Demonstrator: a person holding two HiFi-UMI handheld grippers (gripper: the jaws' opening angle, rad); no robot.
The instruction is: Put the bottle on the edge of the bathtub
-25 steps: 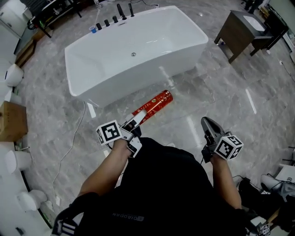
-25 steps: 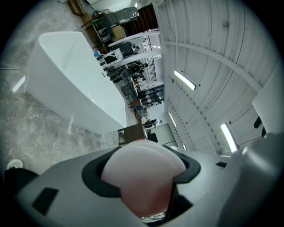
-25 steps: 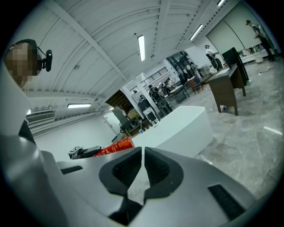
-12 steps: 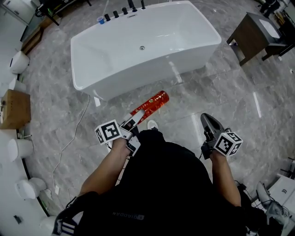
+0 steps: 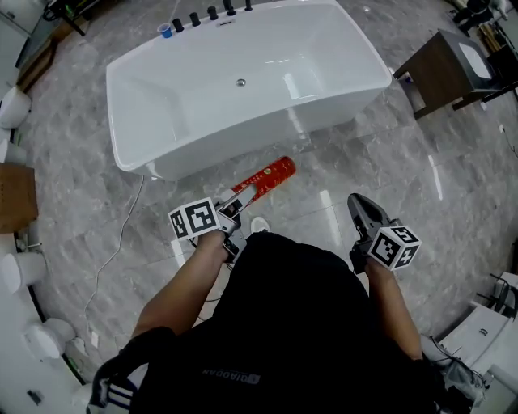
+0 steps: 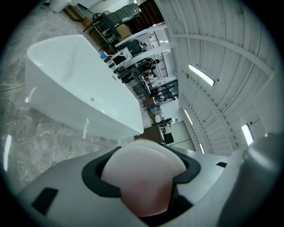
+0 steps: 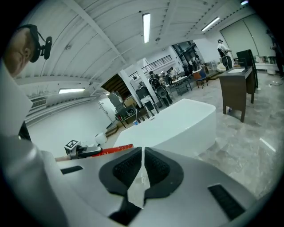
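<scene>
One red bottle (image 5: pixel 265 179) with a white end, held roughly level in the air above the grey marble floor (image 5: pixel 380 154), its red end pointing at the near long wall of the white bathtub (image 5: pixel 267 133). It is not on the tub edge; from the head view the red tip seems just short of the wall, though the gap is hard to judge from above. The left gripper (image 5: pixel 236 204) is clamped on the white end, and the left gripper view shows that rounded white end filling the space between the two dark pads, with the tub beyond. The right gripper (image 5: pixel 362 206) hangs apart at the person's right side over bare floor. In the right gripper view its ribbed pads meet with only a thin line between them and nothing is held. The tub is empty, with a drain in its floor. Dark taps (image 5: pixel 212 13) and a small blue cup (image 5: pixel 166 31) are at its far rim. A dark wooden cabinet (image 5: pixel 441 69) stands to the tub's right, and a thin white cable (image 5: pixel 121 242) trails across the floor on the left.
</scene>
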